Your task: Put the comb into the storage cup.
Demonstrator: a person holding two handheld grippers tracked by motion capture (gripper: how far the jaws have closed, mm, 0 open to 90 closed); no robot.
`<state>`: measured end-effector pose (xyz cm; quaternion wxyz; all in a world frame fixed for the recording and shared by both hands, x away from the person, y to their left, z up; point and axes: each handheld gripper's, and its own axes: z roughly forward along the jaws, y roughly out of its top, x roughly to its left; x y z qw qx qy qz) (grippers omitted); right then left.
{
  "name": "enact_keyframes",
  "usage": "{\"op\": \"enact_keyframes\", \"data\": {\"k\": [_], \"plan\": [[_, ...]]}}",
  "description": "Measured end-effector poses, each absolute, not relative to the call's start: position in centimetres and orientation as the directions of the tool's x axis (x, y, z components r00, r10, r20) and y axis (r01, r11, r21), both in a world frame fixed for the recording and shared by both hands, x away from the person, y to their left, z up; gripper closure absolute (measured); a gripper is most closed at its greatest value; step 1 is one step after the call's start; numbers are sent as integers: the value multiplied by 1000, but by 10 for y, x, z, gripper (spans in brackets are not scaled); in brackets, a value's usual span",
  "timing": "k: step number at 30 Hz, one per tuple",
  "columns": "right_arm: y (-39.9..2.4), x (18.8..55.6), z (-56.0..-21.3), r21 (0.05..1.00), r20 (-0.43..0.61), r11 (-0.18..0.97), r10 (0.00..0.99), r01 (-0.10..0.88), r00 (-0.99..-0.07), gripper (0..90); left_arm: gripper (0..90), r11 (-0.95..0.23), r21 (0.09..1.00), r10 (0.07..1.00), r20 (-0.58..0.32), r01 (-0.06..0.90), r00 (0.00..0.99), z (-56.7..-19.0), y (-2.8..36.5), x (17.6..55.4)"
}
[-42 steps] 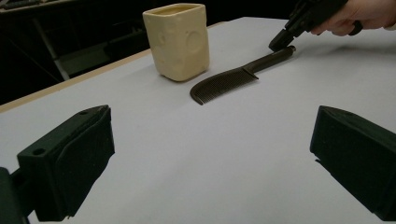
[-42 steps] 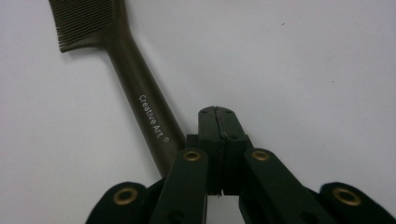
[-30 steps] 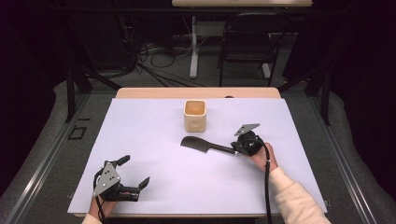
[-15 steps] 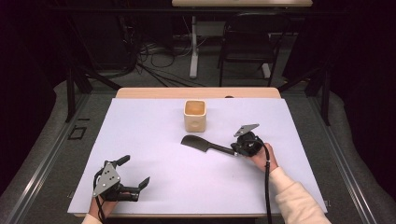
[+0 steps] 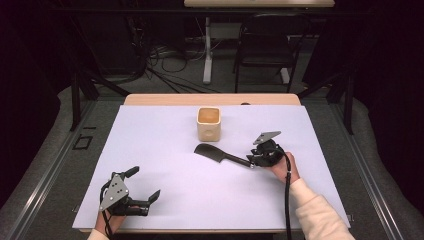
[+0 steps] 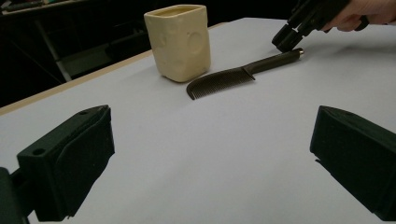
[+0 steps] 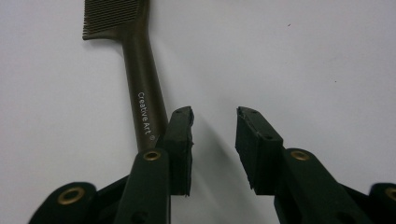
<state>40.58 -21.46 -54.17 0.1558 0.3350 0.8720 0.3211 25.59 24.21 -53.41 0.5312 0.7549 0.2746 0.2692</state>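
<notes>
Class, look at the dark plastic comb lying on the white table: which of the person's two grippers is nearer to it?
The right. The right gripper sits at the handle end of the dark plastic comb, jaws apart beside it; the left gripper rests far off near the table's front edge.

On the white table sheet (image 5: 165, 150) the square cream ceramic cup (image 5: 208, 123) stands towards the far edge; the dark plastic comb (image 5: 220, 155) lies just before it, handle pointing right; the right gripper (image 5: 256, 159) sits at the handle's end, the left gripper (image 5: 142, 192) well apart at the near left corner.
</notes>
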Motion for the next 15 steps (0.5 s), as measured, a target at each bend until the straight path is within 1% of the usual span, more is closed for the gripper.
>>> {"op": "enact_keyframes", "data": {"k": [3,4,5,6,9,10,12,15], "plan": [[-217,407,-539,673,-57,558,694,486,-718,579,0,-286,950,700,115,129,705,-534,242,256],[-219,407,-537,675,-61,555,698,486,-713,537,0,-286,949,701,116,129,704,-534,242,256],[-219,407,-536,679,-62,548,706,488,-706,476,0,-286,949,701,115,130,704,-534,242,256],[-220,407,-535,677,-56,545,709,495,-703,462,0,-286,949,700,114,130,704,-534,242,256],[-223,407,-529,677,-36,535,711,506,-702,350,0,-287,949,700,116,129,705,-534,242,256],[-224,408,-527,679,-32,533,707,504,-706,348,0,-288,949,699,116,129,705,-534,242,256],[-225,407,-524,682,-27,534,701,499,-713,293,0,-287,949,699,115,130,706,-534,242,256],[-224,406,-519,686,-20,532,696,497,-718,246,0,-287,949,699,114,130,706,-534,242,256]]}}
